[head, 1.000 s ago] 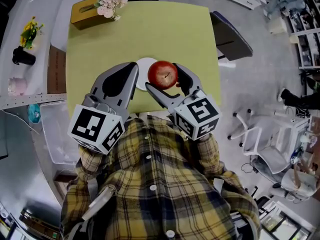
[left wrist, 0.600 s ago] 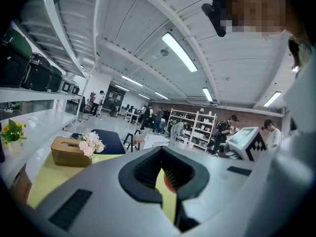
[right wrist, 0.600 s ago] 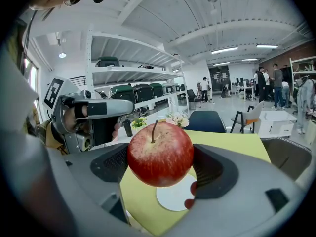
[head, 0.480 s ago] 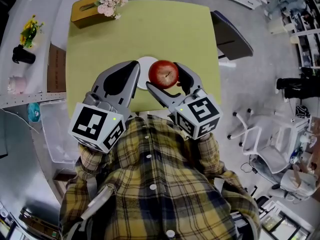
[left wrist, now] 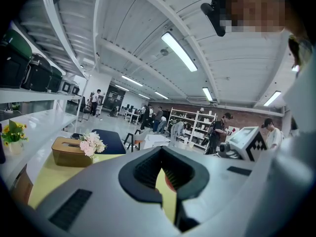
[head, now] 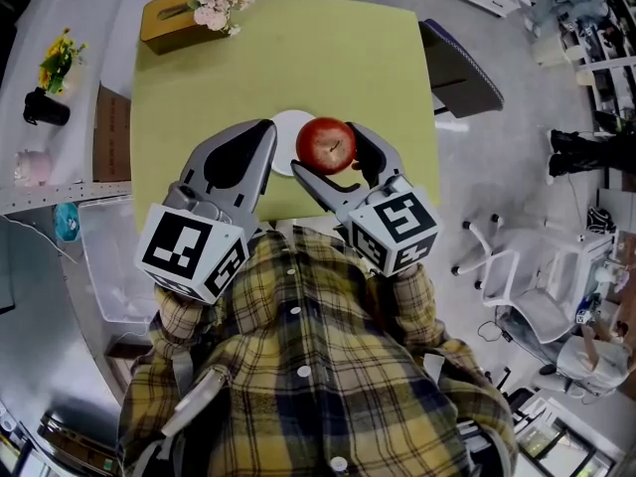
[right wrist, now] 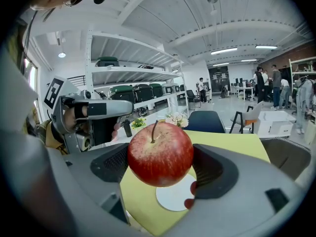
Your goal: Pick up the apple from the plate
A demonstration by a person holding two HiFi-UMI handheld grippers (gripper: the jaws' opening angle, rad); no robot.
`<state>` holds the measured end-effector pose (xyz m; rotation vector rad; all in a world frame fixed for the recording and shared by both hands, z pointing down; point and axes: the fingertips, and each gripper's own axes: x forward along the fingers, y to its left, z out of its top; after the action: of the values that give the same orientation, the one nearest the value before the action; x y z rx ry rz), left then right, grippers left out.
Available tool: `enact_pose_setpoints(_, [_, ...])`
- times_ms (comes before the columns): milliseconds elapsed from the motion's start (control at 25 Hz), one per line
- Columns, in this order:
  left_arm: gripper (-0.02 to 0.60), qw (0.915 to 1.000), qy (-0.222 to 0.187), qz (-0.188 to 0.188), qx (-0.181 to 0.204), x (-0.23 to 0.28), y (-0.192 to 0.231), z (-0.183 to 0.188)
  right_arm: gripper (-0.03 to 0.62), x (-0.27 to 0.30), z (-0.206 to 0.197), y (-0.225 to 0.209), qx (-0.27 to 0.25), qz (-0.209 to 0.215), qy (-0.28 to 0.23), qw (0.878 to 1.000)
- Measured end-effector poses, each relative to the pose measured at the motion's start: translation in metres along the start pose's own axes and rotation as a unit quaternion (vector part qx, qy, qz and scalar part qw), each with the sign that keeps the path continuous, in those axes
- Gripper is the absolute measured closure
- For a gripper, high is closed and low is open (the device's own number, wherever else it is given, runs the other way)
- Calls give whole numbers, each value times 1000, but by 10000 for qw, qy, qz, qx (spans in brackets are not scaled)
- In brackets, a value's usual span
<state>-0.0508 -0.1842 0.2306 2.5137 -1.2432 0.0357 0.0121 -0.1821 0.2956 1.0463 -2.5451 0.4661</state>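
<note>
The apple [head: 326,144] was clamped, stem up, in the right gripper [head: 330,157], clear of the plate [head: 285,133] at its 9 o'clock (lifting judged done). The left gripper [head: 260,135], at 8 o'clock, was seen closed and empty.

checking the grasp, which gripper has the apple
The right gripper: its jaws are shut on the apple, held above the plate. The left gripper beside it is shut with nothing between its jaws.
</note>
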Motion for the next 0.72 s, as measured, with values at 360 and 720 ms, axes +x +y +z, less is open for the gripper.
enact_pose_setpoints(360, [575, 10000, 4, 15, -6, -5, 4, -2, 200, 4, -3, 5, 6, -2, 51, 10000])
enact_pose_setpoints(720, [575, 10000, 20, 32, -36, -10, 4, -5, 200, 3, -6, 10, -16, 7, 81, 10000])
